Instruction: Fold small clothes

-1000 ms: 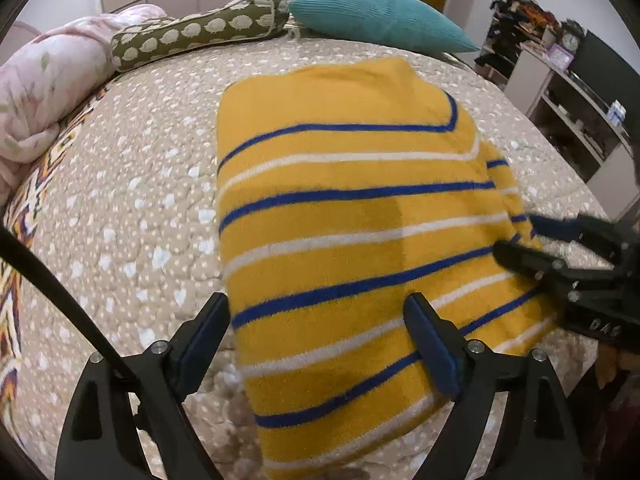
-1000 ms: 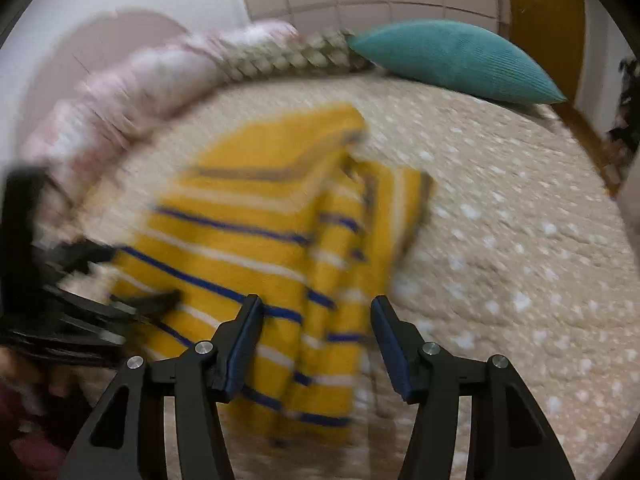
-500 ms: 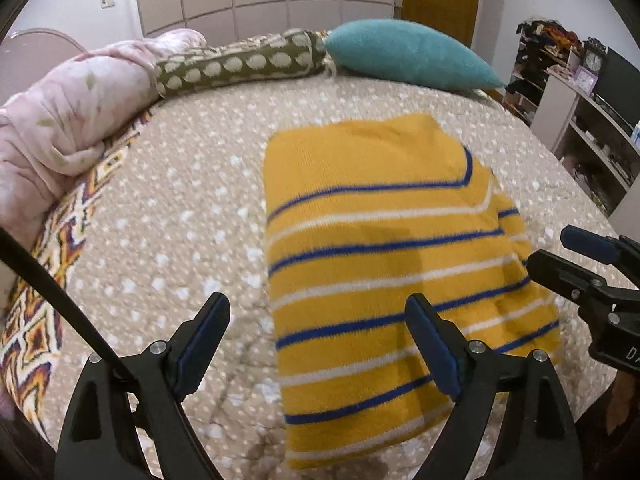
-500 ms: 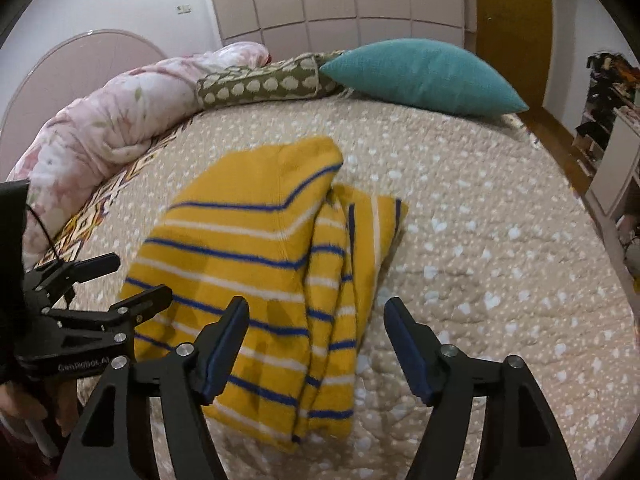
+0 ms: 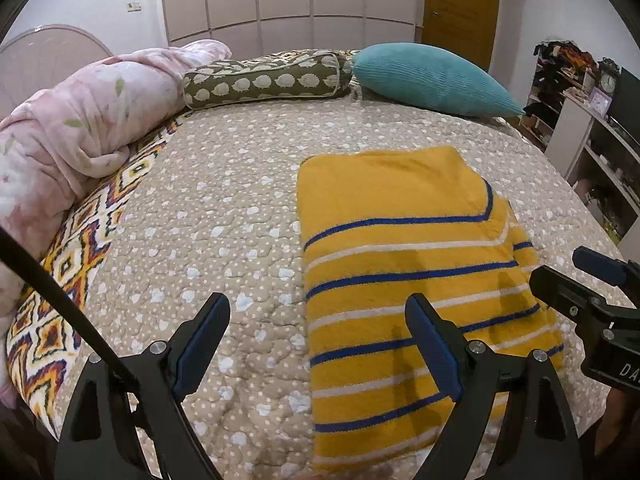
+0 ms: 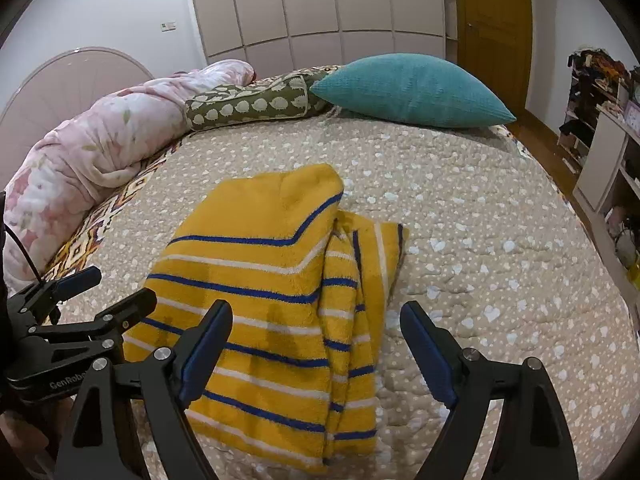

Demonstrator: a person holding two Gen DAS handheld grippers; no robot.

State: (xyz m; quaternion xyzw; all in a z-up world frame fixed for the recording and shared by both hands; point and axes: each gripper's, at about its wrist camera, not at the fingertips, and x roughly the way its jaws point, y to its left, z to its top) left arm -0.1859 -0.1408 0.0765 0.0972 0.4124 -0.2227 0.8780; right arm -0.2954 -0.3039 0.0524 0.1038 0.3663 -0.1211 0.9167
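Note:
A folded yellow sweater (image 5: 416, 264) with blue and white stripes lies flat on the beige spotted bedspread (image 5: 224, 216); it also shows in the right wrist view (image 6: 276, 292), with a folded layer along its right side. My left gripper (image 5: 318, 336) is open and empty, held above the sweater's near left edge. My right gripper (image 6: 316, 344) is open and empty above the sweater's near end. Each gripper shows in the other's view: the right one (image 5: 576, 280) at the sweater's right, the left one (image 6: 96, 296) at its left.
A pink floral blanket (image 5: 76, 128) lies along the left edge of the bed. A green patterned bolster (image 5: 264, 80) and a teal pillow (image 5: 432, 78) lie at the far end. Shelves with clutter (image 5: 580, 108) stand to the right of the bed.
Both grippers have pulled back and up from the sweater, which now looks smaller and farther away. The sweater lies still, folded. Both grippers stay open.

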